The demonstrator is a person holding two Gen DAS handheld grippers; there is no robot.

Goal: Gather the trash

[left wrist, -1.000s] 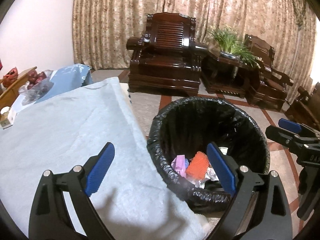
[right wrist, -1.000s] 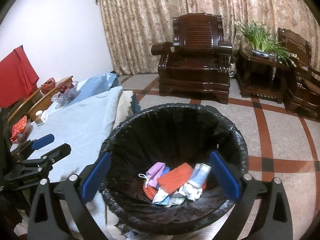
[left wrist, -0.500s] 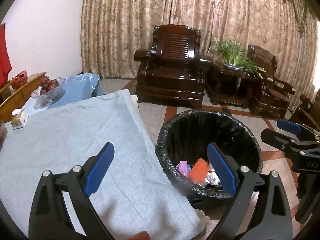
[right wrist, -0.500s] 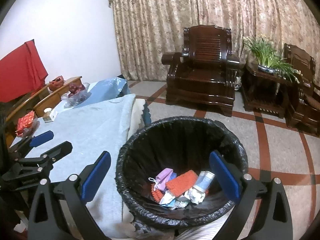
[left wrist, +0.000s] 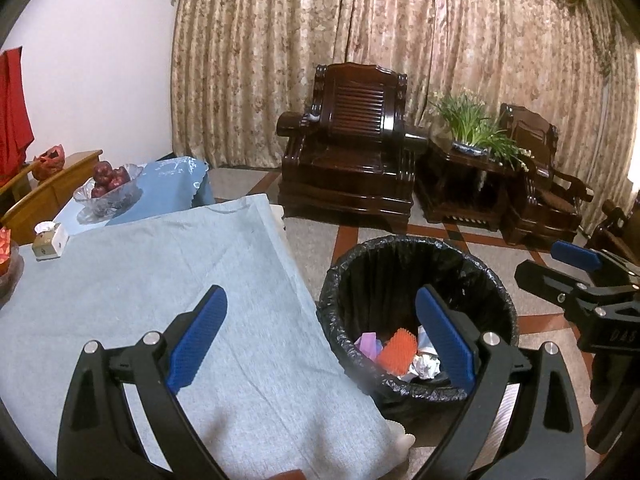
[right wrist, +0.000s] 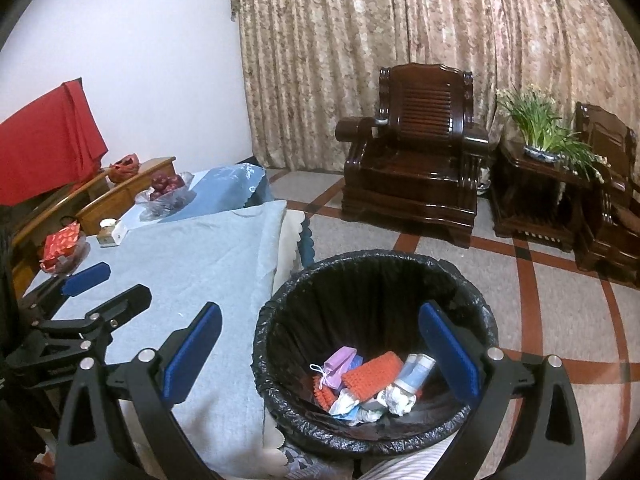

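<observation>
A round bin with a black liner [left wrist: 416, 252] [right wrist: 360, 264] stands on the floor beside the table. In it lie an orange foam net [right wrist: 372, 372] [left wrist: 396, 354], a purple wrapper [right wrist: 340, 362], crumpled paper [right wrist: 398, 394] and other scraps. My left gripper [left wrist: 320, 340] is open and empty, high over the table's edge next to the bin. My right gripper [right wrist: 320, 352] is open and empty above the bin's near rim. Each gripper shows in the other's view: the right one [left wrist: 576, 276] and the left one [right wrist: 92, 284].
The table under a light blue cloth [left wrist: 160, 280] holds a tissue box [left wrist: 48, 238], a glass bowl of red fruit [left wrist: 108, 188] and a red packet [right wrist: 62, 246]. Dark wooden armchairs [left wrist: 356, 148], a side table with a plant [left wrist: 472, 128] and curtains stand beyond on the tiled floor.
Both grippers have risen and drawn back from the bin, which looks smaller and lower now. Both stayed open and empty.
</observation>
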